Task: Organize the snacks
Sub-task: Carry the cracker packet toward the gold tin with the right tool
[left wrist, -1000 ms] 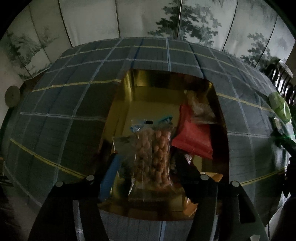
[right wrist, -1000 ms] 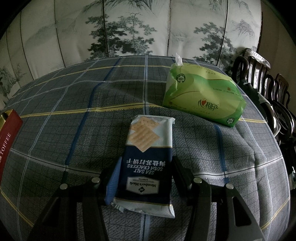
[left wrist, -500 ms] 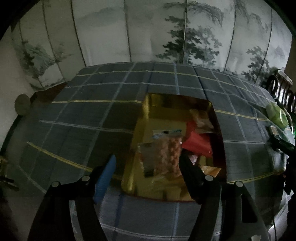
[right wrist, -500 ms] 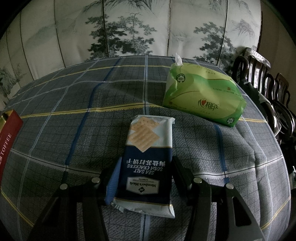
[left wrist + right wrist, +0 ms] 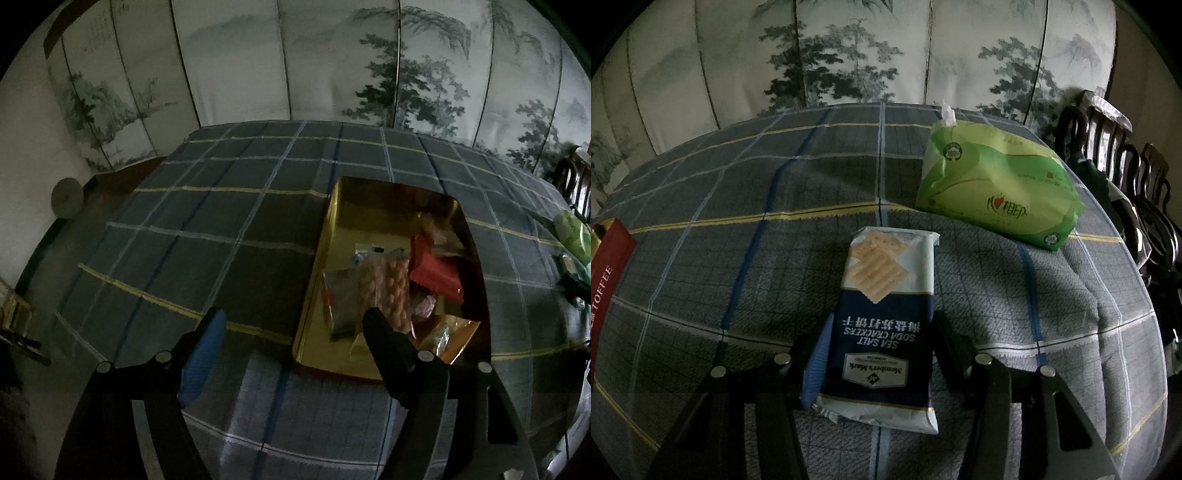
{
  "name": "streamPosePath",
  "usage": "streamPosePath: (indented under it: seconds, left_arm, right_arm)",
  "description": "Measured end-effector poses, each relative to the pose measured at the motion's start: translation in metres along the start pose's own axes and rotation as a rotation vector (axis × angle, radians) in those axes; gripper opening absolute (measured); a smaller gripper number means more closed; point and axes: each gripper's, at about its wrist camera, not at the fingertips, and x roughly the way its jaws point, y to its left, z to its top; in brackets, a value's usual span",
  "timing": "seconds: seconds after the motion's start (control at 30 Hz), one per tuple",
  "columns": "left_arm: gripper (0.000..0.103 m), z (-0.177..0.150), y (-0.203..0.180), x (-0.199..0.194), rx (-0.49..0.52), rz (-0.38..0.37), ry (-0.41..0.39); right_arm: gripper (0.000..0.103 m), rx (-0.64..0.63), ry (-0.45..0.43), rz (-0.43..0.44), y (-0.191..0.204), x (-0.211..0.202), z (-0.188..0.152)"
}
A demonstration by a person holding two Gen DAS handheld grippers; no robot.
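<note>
In the left wrist view a gold tin box (image 5: 317, 258) sits on the plaid tablecloth and holds several snacks: a clear bag of peanuts (image 5: 384, 284), a red packet (image 5: 436, 273) and an orange wrapper (image 5: 450, 332). My left gripper (image 5: 291, 332) is open and empty, raised above the cloth at the box's near left corner. In the right wrist view my right gripper (image 5: 877, 343) is shut on a navy and white pack of sea salt soda crackers (image 5: 886, 314), which lies on the cloth.
A green tissue pack (image 5: 993, 188) lies behind the crackers to the right. A red toffee box lid (image 5: 605, 280) is at the left edge. Dark wooden chairs (image 5: 1123, 177) stand at the table's right. A painted folding screen (image 5: 295, 59) stands behind the table.
My left gripper has let go of the peanut bag, which now lies in the gold box, and has pulled back and to the left. The right gripper and crackers have not moved.
</note>
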Motion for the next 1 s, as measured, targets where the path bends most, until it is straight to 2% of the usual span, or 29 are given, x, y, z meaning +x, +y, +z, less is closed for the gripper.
streamPosePath:
  seconds: [0.17, 0.33, 0.6, 0.8, 1.0]
  left_arm:
    - [0.073, -0.004, 0.001, 0.006, -0.021, -0.024, 0.015]
    - [0.074, -0.007, -0.003, 0.015, -0.011, -0.012, 0.035]
    - [0.077, -0.008, -0.011, 0.021, -0.006, -0.043, 0.054]
    - [0.078, -0.004, -0.011, 0.021, -0.012, -0.044, 0.049]
    - [0.078, -0.003, -0.009, 0.022, -0.022, -0.059, 0.061]
  right_arm:
    - [0.052, 0.007, 0.015, -0.026, 0.005, -0.001, 0.0]
    - [0.052, -0.016, 0.012, -0.058, 0.01, -0.006, -0.004]
    - [0.052, -0.01, -0.01, -0.048, 0.015, -0.025, -0.005]
    - [0.052, -0.027, -0.032, -0.009, 0.038, -0.042, -0.003]
    - [0.052, -0.03, -0.022, 0.098, 0.076, -0.056, -0.002]
